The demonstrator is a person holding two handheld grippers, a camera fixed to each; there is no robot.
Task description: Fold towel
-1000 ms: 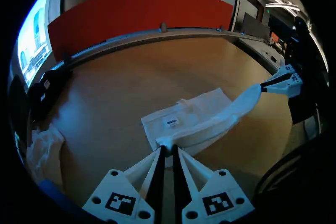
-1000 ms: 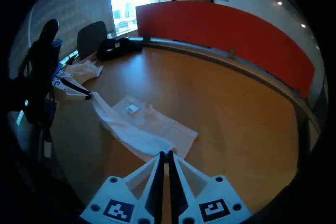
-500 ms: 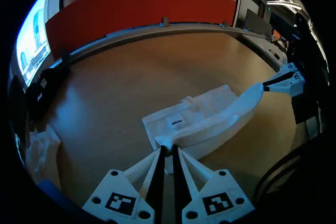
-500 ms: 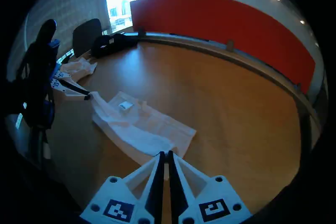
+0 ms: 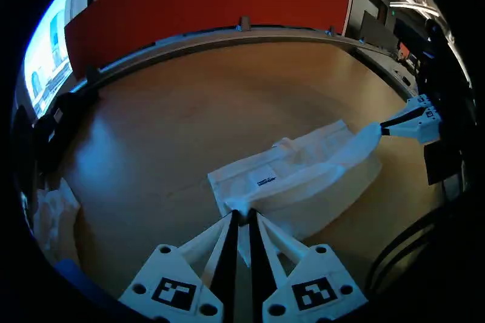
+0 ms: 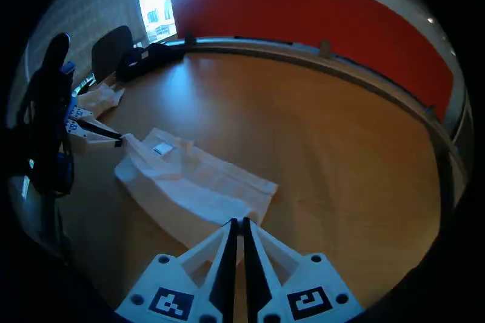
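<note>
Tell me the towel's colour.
White. The towel shows best in the left gripper view.

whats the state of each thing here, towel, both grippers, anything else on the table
towel: near edge lifted between the two grippers, far part flat on the table
left gripper: shut on one towel corner
right gripper: shut on the other corner
white cloth: crumpled near the table's edge
black bag: lying on the table
</note>
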